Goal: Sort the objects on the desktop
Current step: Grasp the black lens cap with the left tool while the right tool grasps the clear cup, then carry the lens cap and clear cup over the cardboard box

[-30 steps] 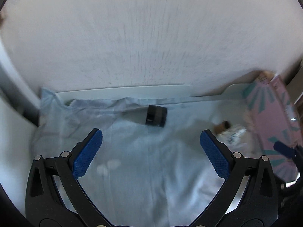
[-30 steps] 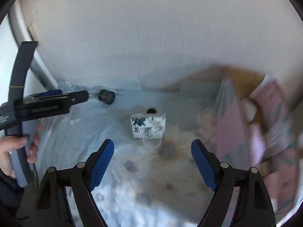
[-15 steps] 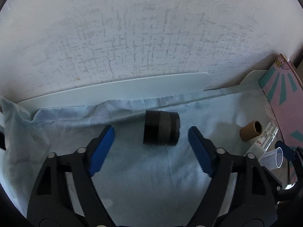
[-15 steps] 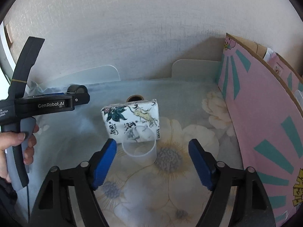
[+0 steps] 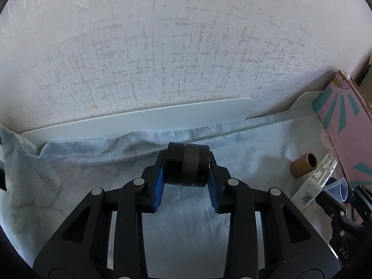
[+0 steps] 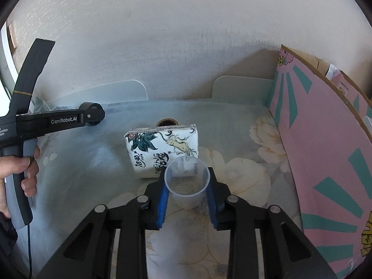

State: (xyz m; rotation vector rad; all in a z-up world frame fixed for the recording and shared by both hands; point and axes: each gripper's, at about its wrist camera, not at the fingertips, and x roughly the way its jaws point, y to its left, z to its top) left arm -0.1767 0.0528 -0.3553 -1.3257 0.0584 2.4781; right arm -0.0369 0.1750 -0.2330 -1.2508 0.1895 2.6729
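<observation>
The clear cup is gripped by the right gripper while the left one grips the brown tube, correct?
Not quite. The left gripper is closing on the black roll, as the left wrist view shows; the brown tube lies untouched. The right gripper does grip the clear cup.

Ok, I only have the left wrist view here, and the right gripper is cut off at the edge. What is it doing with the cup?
Observer: The right gripper is closing its jaws on the cup, which stands upright between the pads.
Reviewer: What's behind the cup?
Observer: A tissue pack with a leaf print, standing on edge.
Reviewer: And what holds the left gripper?
Observer: A hand around its handle. The left gripper is closing its jaws on the black roll between them.
</observation>
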